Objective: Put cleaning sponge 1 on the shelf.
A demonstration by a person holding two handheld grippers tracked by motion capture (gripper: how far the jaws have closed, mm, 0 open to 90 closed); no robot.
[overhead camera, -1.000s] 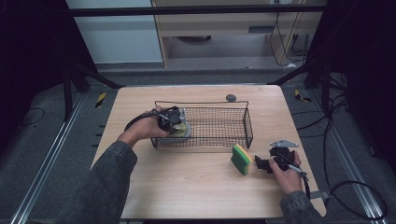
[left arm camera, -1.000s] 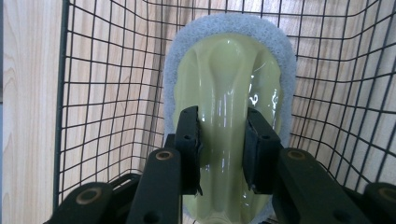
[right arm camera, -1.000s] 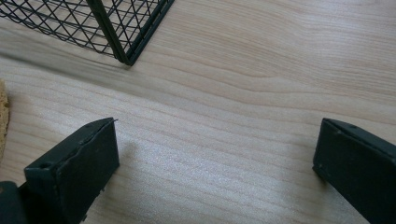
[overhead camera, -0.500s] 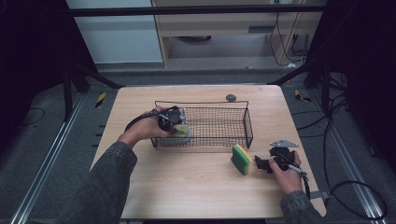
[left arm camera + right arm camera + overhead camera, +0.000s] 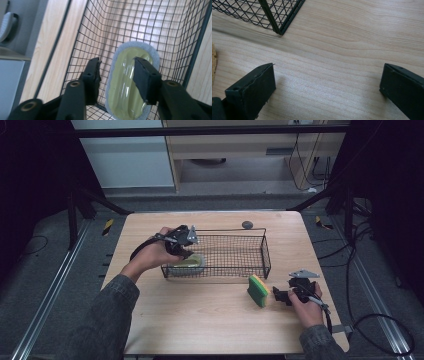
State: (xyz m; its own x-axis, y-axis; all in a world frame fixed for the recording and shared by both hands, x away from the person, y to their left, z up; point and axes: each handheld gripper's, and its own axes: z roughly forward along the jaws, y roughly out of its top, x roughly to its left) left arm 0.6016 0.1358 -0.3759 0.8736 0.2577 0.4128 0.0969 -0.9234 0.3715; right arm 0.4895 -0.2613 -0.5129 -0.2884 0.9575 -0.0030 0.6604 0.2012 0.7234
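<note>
- Right gripper (image 5: 281, 295): rests on the table (image 5: 200, 330) near its front right corner, jaws spread wide and empty.
- Green-and-yellow sponge (image 5: 258, 290): stands on edge just beside the right gripper, on its left; the right hand is clearly the nearer one.
- Left gripper (image 5: 117, 72): jaws released, straddling a pale green oval pad (image 5: 127, 87) with a grey rim.
- Wire basket (image 5: 260, 236): holds the pad at its left end, the pad's long axis running along the jaws.

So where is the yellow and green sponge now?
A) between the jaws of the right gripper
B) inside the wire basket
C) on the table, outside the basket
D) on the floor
C: the sponge stands on the wooden table, in front of the basket and beside the open right gripper.
</note>
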